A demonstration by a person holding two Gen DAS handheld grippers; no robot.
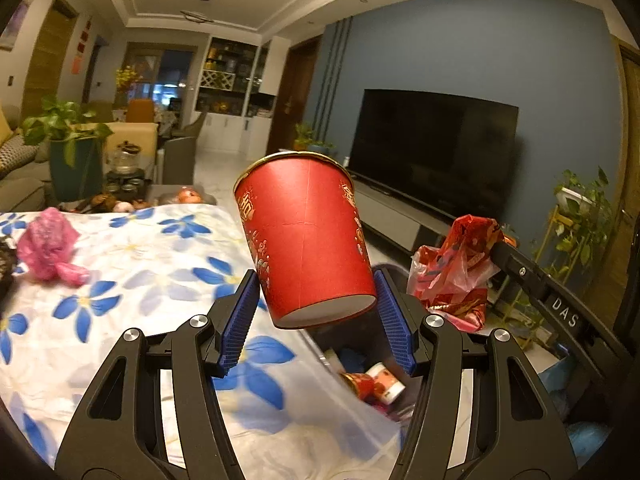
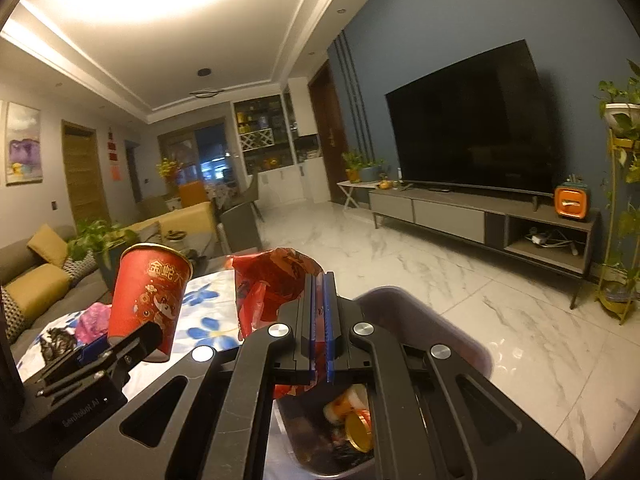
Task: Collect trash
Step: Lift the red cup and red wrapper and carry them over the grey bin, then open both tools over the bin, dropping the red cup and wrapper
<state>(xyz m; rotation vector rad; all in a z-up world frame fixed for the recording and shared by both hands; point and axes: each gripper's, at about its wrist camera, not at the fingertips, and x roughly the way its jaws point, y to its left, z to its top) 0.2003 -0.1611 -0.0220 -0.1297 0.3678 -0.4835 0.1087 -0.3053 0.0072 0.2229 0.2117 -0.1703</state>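
The trash bin point(image 2: 424, 320) mouth is open beneath both hand-held grippers, already partly filled with cans and wrappers. The red cup point(image 1: 308, 240) in the left hand-held gripper point(image 1: 316, 316) and the red plastic bag point(image 2: 272, 288) in the right hand-held gripper point(image 2: 319, 320) hang close together above it. The bench point(image 1: 132, 344) edge borders the bin's left side; a pink bag point(image 1: 50, 244) lies well apart. The marble floor point(image 2: 460, 280) to the right is unobstructed.

Right tongs point(image 2: 319, 316) pinch a red wrapper point(image 2: 276, 280) above the bin point(image 2: 440, 320).

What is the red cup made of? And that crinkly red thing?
The red cup looks like matte paper: a straight glued seam runs down its side. The crinkly red bag seems thin, glossy plastic film, since it crumples and shines, though I can't be sure.
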